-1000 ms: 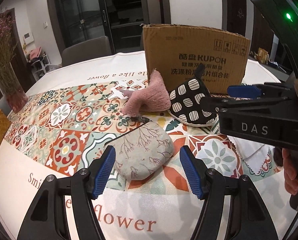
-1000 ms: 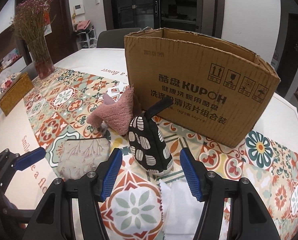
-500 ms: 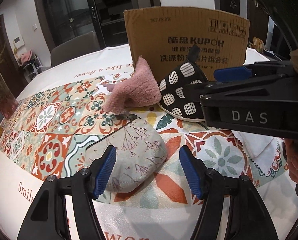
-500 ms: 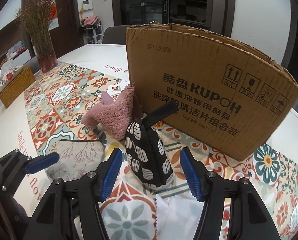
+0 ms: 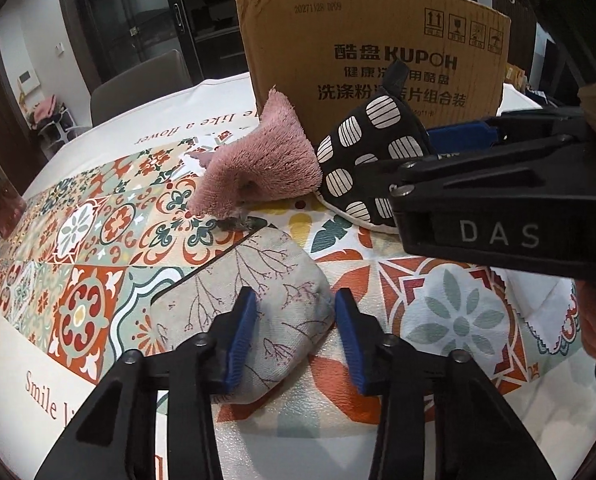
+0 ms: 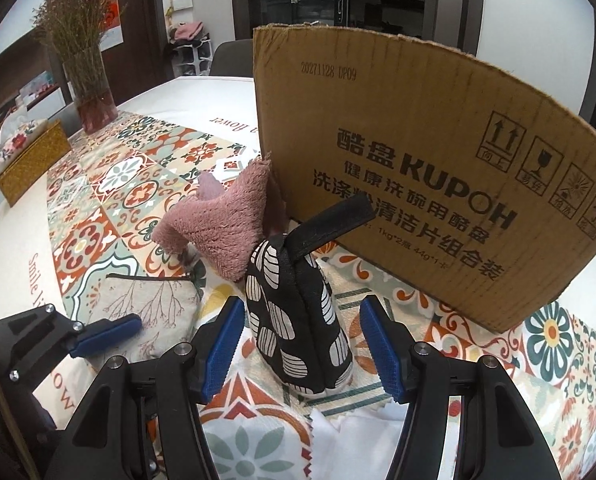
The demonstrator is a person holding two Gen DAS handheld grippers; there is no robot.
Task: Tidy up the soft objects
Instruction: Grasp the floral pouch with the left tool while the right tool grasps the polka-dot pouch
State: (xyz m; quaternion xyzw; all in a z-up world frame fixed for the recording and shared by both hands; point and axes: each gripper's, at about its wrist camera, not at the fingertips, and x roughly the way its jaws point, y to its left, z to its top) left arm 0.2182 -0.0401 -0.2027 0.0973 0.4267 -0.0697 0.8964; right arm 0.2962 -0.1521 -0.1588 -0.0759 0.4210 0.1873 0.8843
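Beige floral fabric fills the space between the blue pads of the left claw (image 5: 293,334): the floral pouch (image 5: 249,312) lies flat on the counter (image 5: 97,128) low in the left wrist frame, and both pads press its near right corner, so this claw is clamped on it. Beyond it, toward the frame's middle, a pink plush cloth (image 5: 257,168) stands bunched up, touching the black-and-white patterned mitt (image 5: 362,168) on its right. Both sit just in front of the cardboard box (image 5: 378,52) at the upper centre.

In the right wrist frame the right claw (image 6: 302,352) is spread wide, its pads on either side of the upright patterned mitt without touching it. A white cloth (image 6: 362,440) with a zigzag edge lies at the bottom centre. A vase of dried flowers (image 6: 85,60) stands in the upper left, with a woven tissue box (image 6: 29,152) below it.
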